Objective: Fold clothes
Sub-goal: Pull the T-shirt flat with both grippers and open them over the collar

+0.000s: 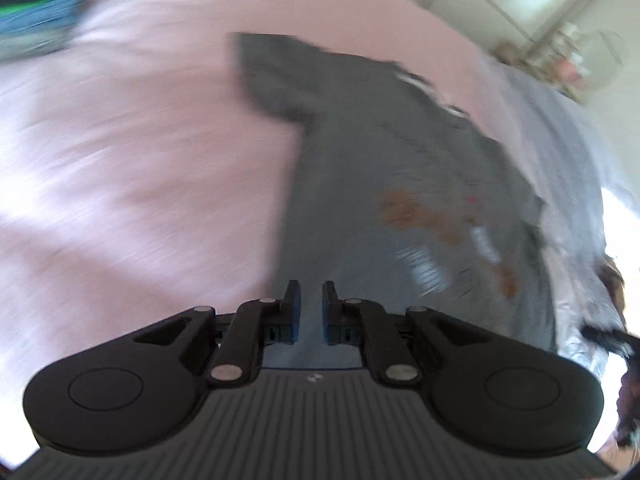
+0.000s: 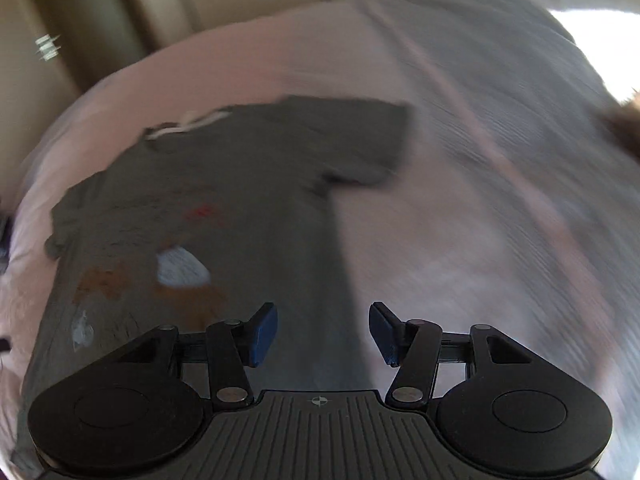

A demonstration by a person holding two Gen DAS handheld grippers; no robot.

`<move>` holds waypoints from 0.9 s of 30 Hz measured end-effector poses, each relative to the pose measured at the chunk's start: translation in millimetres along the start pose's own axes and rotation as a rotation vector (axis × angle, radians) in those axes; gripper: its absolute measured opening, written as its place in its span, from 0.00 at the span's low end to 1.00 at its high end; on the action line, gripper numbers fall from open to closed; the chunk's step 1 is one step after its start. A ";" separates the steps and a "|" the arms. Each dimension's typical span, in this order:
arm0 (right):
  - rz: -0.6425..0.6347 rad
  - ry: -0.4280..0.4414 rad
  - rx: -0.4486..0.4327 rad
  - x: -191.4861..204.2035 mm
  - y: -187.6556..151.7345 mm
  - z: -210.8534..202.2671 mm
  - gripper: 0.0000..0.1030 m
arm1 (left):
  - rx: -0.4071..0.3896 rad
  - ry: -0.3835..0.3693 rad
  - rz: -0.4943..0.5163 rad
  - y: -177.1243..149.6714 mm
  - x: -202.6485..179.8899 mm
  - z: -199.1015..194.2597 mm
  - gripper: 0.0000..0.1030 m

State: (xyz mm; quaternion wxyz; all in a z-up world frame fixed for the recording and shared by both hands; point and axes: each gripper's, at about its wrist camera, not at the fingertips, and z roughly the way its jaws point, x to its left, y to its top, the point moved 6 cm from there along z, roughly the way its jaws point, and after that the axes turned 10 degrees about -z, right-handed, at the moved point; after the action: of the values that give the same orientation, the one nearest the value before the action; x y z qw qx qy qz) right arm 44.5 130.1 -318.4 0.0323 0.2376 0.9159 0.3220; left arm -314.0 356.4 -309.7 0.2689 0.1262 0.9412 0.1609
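Beyond the tips of both grippers, a dark grey T-shirt [image 1: 360, 168] lies spread flat on a pale pink sheet [image 1: 120, 160], printed side up, blurred in both views. The left gripper [image 1: 311, 300] hovers over the shirt's lower part with its blue pads [image 1: 295, 312] drawn near each other, only a narrow gap between them and nothing held, one sleeve lying far ahead and to the left of its fingers. The right gripper [image 2: 323, 328] has its fingers spread wide and empty above the shirt's side edge, with the sleeve ahead and the print off to their left.
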 end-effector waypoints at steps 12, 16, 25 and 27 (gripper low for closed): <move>-0.131 -0.239 0.085 -62.7 47.8 72.5 0.54 | 0.017 0.130 0.110 35.3 -17.0 91.1 0.07; -0.099 -0.156 -0.030 -44.0 87.7 75.7 0.54 | -0.031 0.114 0.129 77.3 -27.7 94.7 0.07; -0.420 0.082 0.017 81.9 128.9 216.0 0.54 | 0.068 -0.084 0.388 127.5 -126.0 223.9 0.07; -0.479 0.021 -0.034 88.3 130.1 235.2 0.54 | 0.049 -0.081 0.445 134.7 -135.2 244.0 0.07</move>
State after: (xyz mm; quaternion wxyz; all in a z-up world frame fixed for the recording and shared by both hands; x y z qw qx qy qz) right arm 70.2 394.0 -417.3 0.1024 0.0098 0.9408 0.3229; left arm -48.9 493.3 -392.9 0.2611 0.3436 0.8823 0.1881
